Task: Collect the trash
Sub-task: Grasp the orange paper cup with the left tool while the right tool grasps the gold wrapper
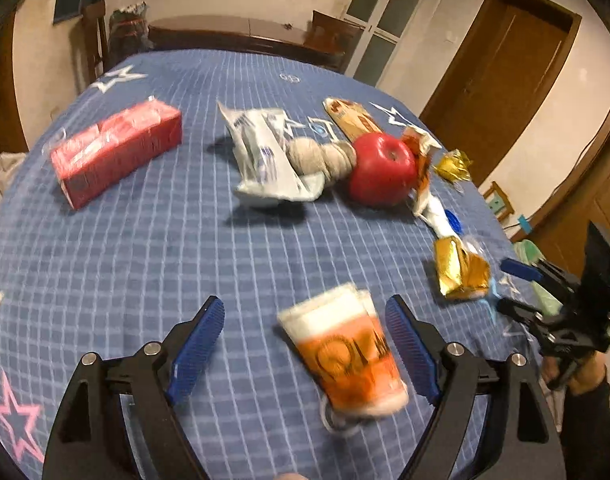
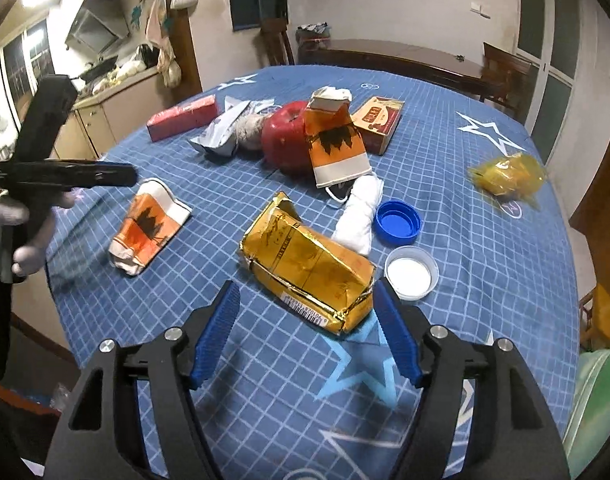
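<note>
Between your left fingers (image 1: 305, 344), spread and empty, lies the orange paper cup (image 1: 345, 360); centre it before closing, while your right fingers (image 2: 305, 324), also apart, straddle the gold wrapper (image 2: 309, 268).

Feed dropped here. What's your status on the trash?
Both tools open, empty. Left tool around flattened orange cup; right tool at gold wrapper. Apple amid litter.

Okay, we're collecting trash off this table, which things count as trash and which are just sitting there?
Trash: flattened orange cup, second orange cup, gold wrapper, blue cap, white lid, crumpled yellow wrapper.
Not trash: red apple, red box, yarn.
</note>
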